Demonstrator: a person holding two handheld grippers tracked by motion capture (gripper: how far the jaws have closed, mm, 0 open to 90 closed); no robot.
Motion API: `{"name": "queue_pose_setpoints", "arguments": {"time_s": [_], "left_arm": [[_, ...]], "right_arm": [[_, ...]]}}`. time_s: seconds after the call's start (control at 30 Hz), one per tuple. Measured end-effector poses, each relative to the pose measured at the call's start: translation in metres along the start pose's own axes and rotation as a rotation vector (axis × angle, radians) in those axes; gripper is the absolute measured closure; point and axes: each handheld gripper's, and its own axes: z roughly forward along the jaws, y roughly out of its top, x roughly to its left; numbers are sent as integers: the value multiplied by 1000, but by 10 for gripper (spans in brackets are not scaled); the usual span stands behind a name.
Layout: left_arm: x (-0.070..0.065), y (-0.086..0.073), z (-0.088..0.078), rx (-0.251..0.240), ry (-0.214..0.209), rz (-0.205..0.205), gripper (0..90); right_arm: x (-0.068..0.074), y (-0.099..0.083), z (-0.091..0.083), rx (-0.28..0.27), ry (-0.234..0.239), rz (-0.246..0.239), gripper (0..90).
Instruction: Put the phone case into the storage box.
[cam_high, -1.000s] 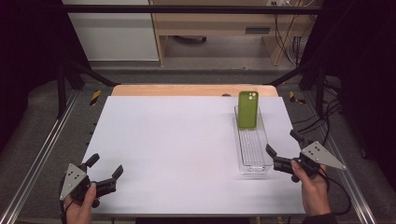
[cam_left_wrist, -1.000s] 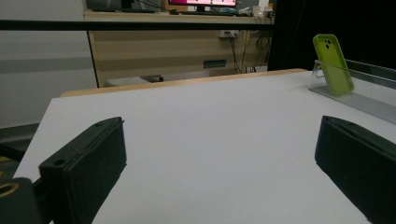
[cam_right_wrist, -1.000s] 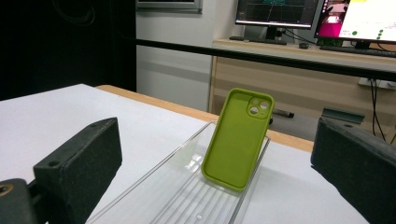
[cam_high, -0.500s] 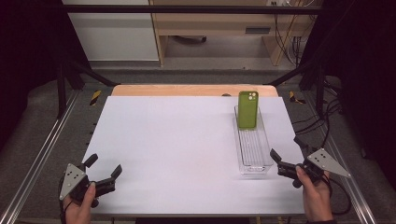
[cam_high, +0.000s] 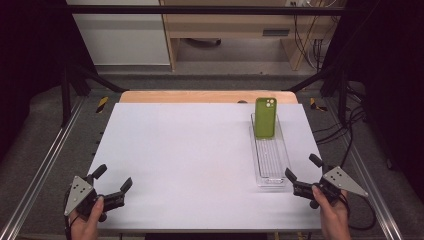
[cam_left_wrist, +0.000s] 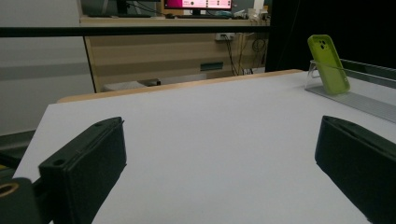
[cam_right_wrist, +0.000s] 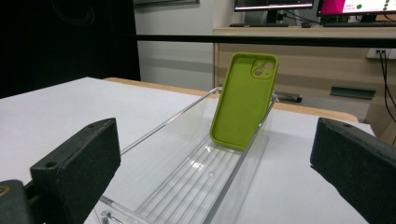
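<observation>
High view, green phone case unbranded, propped in clear tray, left tool spread, right tool spread

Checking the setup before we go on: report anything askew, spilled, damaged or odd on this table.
Nothing spilled or damaged. The green phone case leans tilted against the far end wall of the clear tray, which looks deliberate. Both the left gripper and the right gripper are open, holding nothing.

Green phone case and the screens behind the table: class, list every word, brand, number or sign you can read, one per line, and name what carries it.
Green phone case: no lettering on it, just a camera cut-out.
Clear tray: no label.
Monitors on the far desk: magenta and white screen content, too small and blurred to read.
Nothing legible anywhere.
</observation>
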Motion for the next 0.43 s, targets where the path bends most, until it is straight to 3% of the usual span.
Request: {"name": "queue_pose_setpoints", "arguments": {"time_s": [0.17,0.3,0.43], "left_arm": [[-6,2,0,-15,-25,18,14],[-10,2,-2,-13,-37,30,14],[-8,2,-1,-14,-30,12,14]], "right_arm": [[3,-12,5,20,13,29,32],[5,-18,10,54,18,14,40],[5,-19,11,105,5,-3,42]]}}
